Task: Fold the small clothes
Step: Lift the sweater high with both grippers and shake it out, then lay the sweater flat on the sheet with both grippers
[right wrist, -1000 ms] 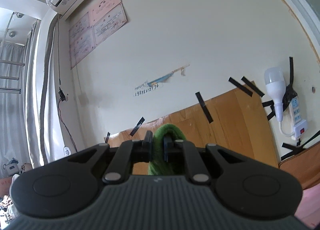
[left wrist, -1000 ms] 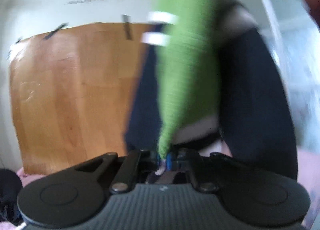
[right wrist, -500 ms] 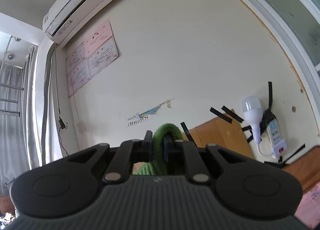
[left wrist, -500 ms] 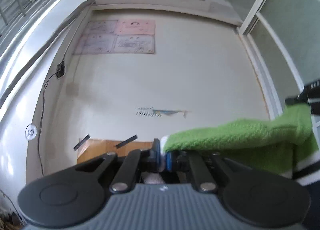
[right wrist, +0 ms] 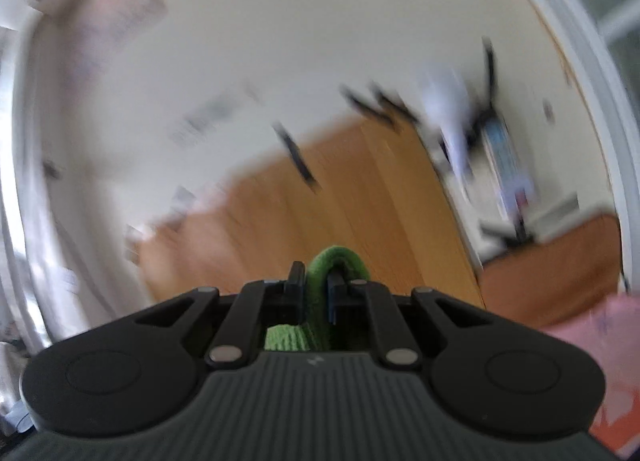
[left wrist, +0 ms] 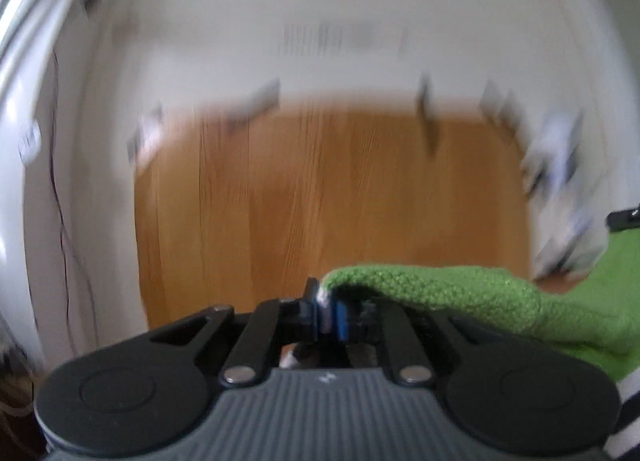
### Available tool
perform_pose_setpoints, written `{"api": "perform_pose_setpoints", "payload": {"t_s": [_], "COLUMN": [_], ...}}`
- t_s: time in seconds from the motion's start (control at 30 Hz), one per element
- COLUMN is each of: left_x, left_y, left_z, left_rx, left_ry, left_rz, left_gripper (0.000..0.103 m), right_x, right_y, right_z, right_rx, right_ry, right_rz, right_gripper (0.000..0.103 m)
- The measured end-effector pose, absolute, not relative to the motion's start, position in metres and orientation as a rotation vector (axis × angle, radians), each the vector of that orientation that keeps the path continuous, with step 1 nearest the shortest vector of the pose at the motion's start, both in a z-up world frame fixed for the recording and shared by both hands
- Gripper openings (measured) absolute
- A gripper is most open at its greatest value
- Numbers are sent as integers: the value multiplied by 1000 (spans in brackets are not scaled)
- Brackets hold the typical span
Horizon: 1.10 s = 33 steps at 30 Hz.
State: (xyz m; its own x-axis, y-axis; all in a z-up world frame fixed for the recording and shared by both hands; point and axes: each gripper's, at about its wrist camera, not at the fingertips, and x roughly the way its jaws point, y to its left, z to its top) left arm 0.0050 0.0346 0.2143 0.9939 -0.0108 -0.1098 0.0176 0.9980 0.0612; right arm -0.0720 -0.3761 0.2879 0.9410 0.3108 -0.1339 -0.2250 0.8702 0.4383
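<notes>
A small green knitted garment is held in the air between both grippers. My left gripper is shut on one end of it; the cloth stretches off to the right, with a white-and-dark striped edge at the lower right. My right gripper is shut on the other end, where a green fold loops over the fingertips and more green shows behind them. The tip of the right gripper shows at the right edge of the left wrist view. Both views are motion-blurred.
A wooden headboard taped to a white wall fills the background; it also shows in the right wrist view. A power strip and bulb hang on the wall at right. Pink bedding lies at lower right.
Both grippers have tilted downward with the green garment still held. The views moved from the upper wall and air conditioner to the wooden headboard, now blurred.
</notes>
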Motion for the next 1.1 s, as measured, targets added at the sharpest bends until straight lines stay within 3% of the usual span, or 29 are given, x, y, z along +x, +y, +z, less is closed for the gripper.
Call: {"api": "perform_pose_setpoints", "payload": {"t_s": [0.07,0.1,0.17,0.23,0.3,0.47,0.53,0.57,0.6,0.63,0.83,0.87,1.1], "left_x": [69,92,111,99,90,95,103,106,110,113,131,134,166], "left_y": [24,23,37,54,62,74,72,68,64,61,51,50,34], "left_z": [162,136,90,62,47,48,48,48,48,48,48,48,34], "left_rx": [148,193,161,115,172,160,170,182,195,208,233,234,274], "left_ry": [291,398,587,598,579,581,569,565,564,564,552,554,578], "left_rz": [66,104,111,85,133,126,132,131,130,127,133,132,134], "left_gripper": [14,14,13,13,14,27,35,36,36,36,38,38,44], "right_x": [-6,25,58,51,33,-4,-6,-13,-16,-17,10,22,41], "right_y": [-364,-357,-356,-365,-372,-370,-368,-370,-368,-365,-391,-404,-397], "right_z": [243,215,161,126,103,50,31,27,28,31,47,49,92], "right_rx": [397,346,300,301,227,-15,-44,-33,-41,-58,-471,-502,124], "right_ry": [311,388,536,588,619,735,800,768,764,766,598,594,707], "right_rz": [229,183,75,121,168,169,154,157,177,204,-226,-362,125], "right_gripper": [24,35,38,38,44,52,52,46,14,6,4,9,11]}}
